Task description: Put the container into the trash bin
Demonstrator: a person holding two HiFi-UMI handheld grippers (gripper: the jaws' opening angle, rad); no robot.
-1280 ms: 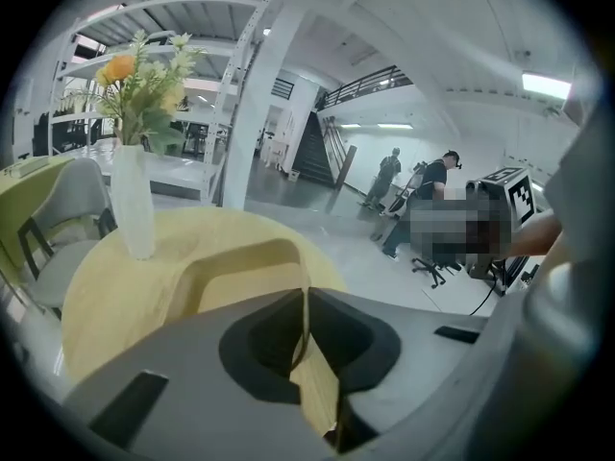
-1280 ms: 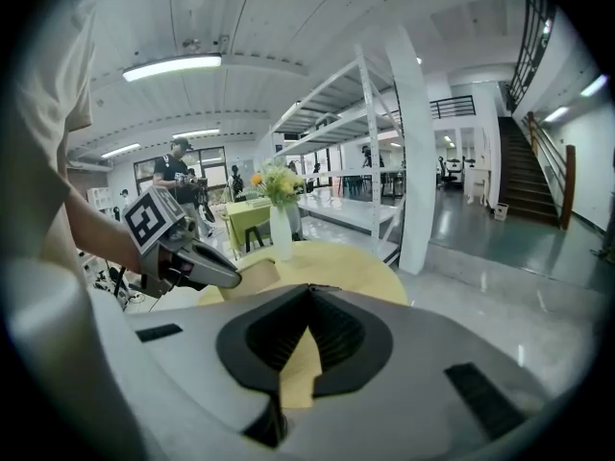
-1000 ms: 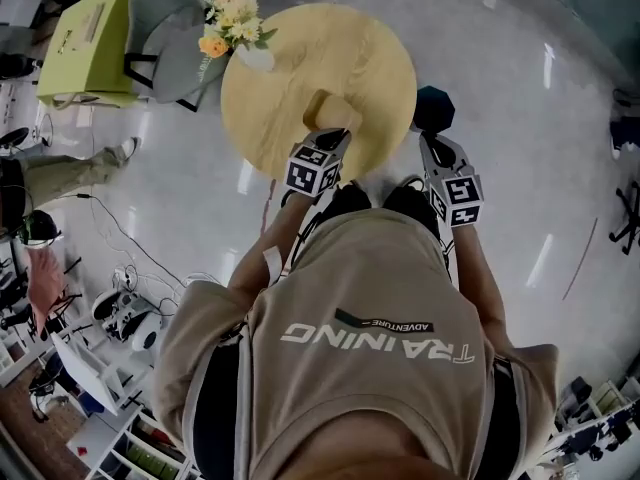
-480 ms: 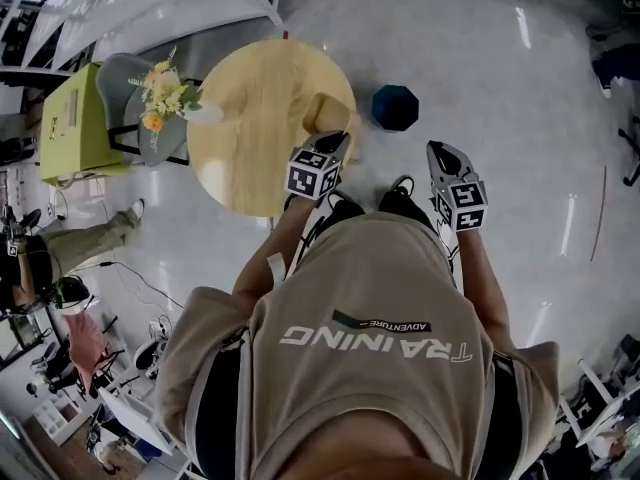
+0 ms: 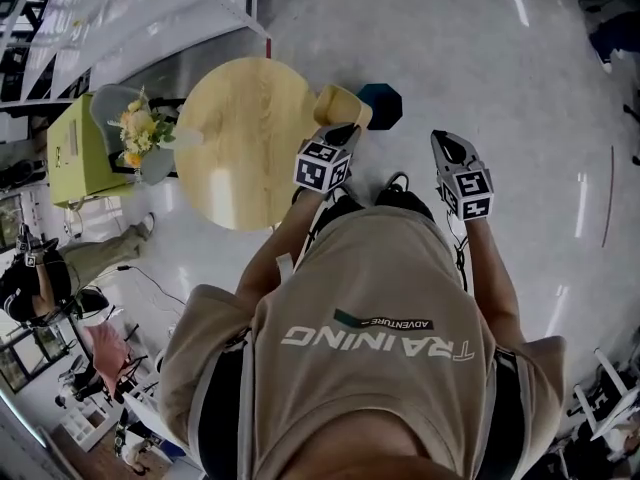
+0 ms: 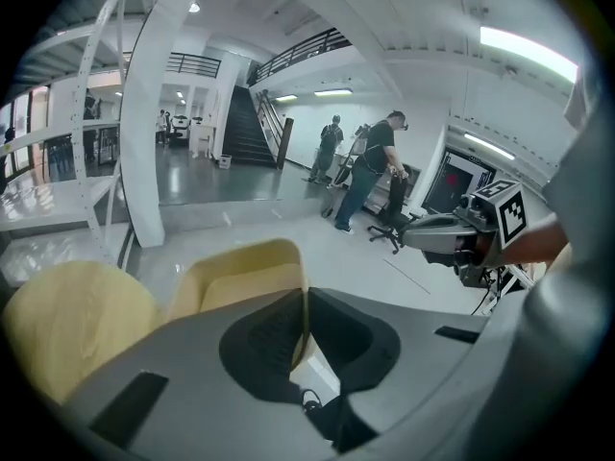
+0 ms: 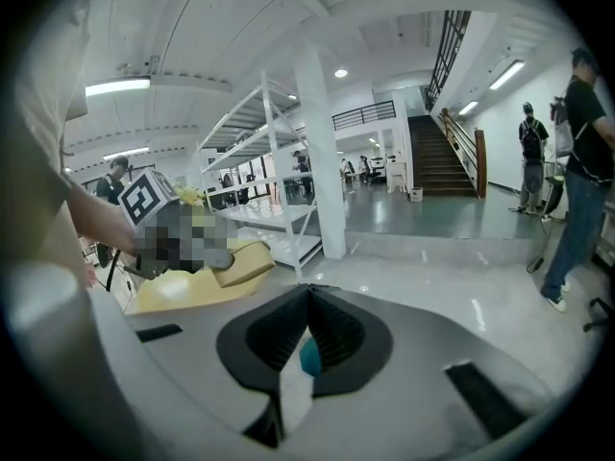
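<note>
- The tan container [image 5: 343, 105] is held in the air, just beside the trash bin [image 5: 390, 104] and overlapping the bin's left edge in the head view; it is not yet inside.
- One thin wall of the container is pinched between the closed jaws of the left gripper [image 5: 343, 130], as seen in the left gripper view.
- The right gripper [image 5: 446, 140] is held right of the bin, its jaws closed together on nothing.
- The carry step is judged to be nearly done. Next, the container should be brought squarely over the bin's mouth and the left jaws parted.
- The round wooden table [image 5: 240, 138] lies left of the bin.
- Half a second ago the container was over the table's edge, apart from the bin; it has since been moved clear of the table.
</note>
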